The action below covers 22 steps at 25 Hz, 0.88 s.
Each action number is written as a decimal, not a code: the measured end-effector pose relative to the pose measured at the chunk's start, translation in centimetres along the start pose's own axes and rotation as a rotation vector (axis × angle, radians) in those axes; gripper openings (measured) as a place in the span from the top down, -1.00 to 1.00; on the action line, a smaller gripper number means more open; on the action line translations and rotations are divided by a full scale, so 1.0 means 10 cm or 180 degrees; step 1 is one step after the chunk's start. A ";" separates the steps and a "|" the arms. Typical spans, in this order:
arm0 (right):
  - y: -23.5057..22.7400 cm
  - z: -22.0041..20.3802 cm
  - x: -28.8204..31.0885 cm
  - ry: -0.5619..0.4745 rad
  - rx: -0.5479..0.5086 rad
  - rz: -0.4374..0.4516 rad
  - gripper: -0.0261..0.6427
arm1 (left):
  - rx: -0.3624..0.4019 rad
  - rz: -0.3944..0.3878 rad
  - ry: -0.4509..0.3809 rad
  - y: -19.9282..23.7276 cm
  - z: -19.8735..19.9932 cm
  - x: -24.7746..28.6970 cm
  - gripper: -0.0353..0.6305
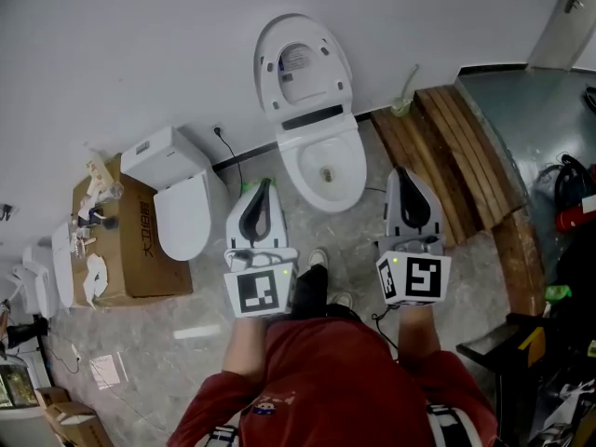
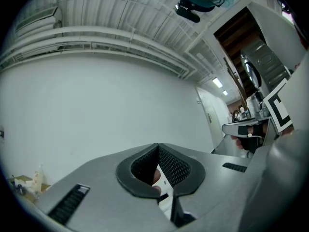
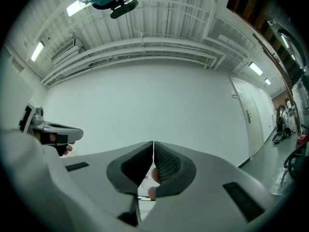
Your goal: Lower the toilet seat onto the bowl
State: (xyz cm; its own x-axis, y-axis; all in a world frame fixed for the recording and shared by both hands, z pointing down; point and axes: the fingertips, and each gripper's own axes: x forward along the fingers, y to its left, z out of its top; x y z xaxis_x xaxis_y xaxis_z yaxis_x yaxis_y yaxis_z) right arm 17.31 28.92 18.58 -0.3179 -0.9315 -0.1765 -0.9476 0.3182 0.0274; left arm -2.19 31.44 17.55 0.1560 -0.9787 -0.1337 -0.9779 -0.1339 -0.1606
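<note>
White toilet seat (image 1: 303, 68) stands raised behind the bowl (image 1: 287, 161), resting against the wall. Its long axis runs from the hinge at the bowl's rear edge up and away from the person. Left gripper (image 1: 266, 189) hangs just beside the bowl's left front; right gripper (image 1: 403, 177) sits further off on the bowl's right. Both claws are clenched on nothing, tips pointing past the bowl toward the wall. Judgement: the left gripper is nearer — the seat's top edge lies ahead of it, beyond the bowl.
</note>
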 end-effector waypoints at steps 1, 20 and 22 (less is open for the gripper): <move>0.01 0.01 0.02 -0.0014 -0.0003 -0.0005 0.87 | -0.0014 0.0005 -0.0007 0.02 0.01 0.01 0.86; 0.14 -0.18 1.26 0.0046 -0.0306 0.0004 0.87 | -0.0168 -0.0014 -0.0149 0.59 -0.26 1.10 0.86; 0.19 -0.23 1.47 0.0082 -0.0333 0.0021 0.87 | -0.0203 -0.0005 -0.0118 0.72 -0.33 1.27 0.86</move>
State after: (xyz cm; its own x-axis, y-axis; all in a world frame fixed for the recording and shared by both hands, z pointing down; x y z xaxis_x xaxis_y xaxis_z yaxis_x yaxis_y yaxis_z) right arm 10.78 15.42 18.34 -0.3235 -0.9341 -0.1508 -0.9431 0.3054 0.1314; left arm -7.67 17.56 17.95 0.1615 -0.9722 -0.1697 -0.9843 -0.1463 -0.0983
